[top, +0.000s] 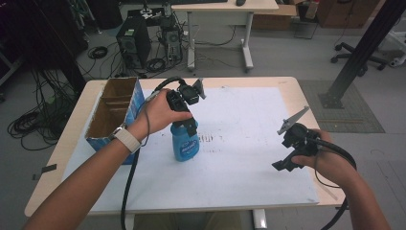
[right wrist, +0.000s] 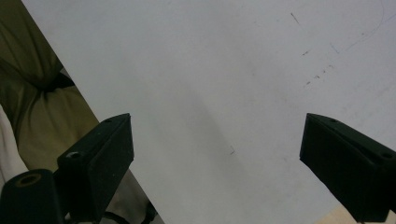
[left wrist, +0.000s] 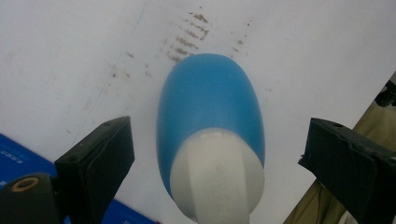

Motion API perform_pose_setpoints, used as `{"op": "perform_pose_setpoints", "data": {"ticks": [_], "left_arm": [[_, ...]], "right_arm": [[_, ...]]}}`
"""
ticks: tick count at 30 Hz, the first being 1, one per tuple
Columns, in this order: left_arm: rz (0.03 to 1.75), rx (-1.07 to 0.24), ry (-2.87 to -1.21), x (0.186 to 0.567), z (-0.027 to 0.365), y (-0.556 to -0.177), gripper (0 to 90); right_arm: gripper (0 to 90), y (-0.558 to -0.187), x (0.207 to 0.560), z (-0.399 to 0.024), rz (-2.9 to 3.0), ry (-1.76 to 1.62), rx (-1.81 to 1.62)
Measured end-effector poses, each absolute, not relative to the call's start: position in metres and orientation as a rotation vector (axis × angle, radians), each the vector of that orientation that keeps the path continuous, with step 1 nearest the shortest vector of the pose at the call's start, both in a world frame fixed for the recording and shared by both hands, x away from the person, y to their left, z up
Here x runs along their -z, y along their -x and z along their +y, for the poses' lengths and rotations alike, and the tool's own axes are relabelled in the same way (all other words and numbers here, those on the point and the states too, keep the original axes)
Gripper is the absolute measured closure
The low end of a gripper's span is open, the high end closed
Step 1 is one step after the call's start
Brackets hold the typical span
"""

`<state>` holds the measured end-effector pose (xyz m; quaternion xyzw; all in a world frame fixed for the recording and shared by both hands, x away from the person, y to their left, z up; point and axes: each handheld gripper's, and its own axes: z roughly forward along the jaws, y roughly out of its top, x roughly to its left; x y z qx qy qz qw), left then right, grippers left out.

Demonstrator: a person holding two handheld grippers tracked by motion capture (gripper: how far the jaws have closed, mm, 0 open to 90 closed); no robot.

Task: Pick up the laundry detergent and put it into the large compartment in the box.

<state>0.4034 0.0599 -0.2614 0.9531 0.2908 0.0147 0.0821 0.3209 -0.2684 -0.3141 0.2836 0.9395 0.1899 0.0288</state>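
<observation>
Since the left gripper [left wrist: 215, 154] hangs wide open straddling the blue bottle [top: 185, 143], upright mid-sheet beside the cardboard box [top: 115, 110], grip its white neck [left wrist: 217, 177]: body looks smooth, slippery, probably light. Right gripper [right wrist: 215, 163] wide, empty, well apart.

The bottle [top: 185, 143] is blue with a white cap [left wrist: 217, 177]. The sheet [top: 239, 158] is white with brown smudges; the box [top: 115, 112] is blue and brown.

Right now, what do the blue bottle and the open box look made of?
Blue bottle: likely plastic, smooth matte body with a white cap, printed label. Open box: cardboard, raw brown inside with dividers, blue printed outside.
</observation>
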Motion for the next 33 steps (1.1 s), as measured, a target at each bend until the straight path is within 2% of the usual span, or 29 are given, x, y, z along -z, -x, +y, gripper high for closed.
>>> {"op": "perform_pose_setpoints", "data": {"ticks": [33], "left_arm": [[0.898, -0.034, -2.861, 0.285, 0.058, -0.407, 12.9]], "right_arm": [[9.9, -0.321, 0.318, -0.269, 2.905, -0.876, -0.587]]}}
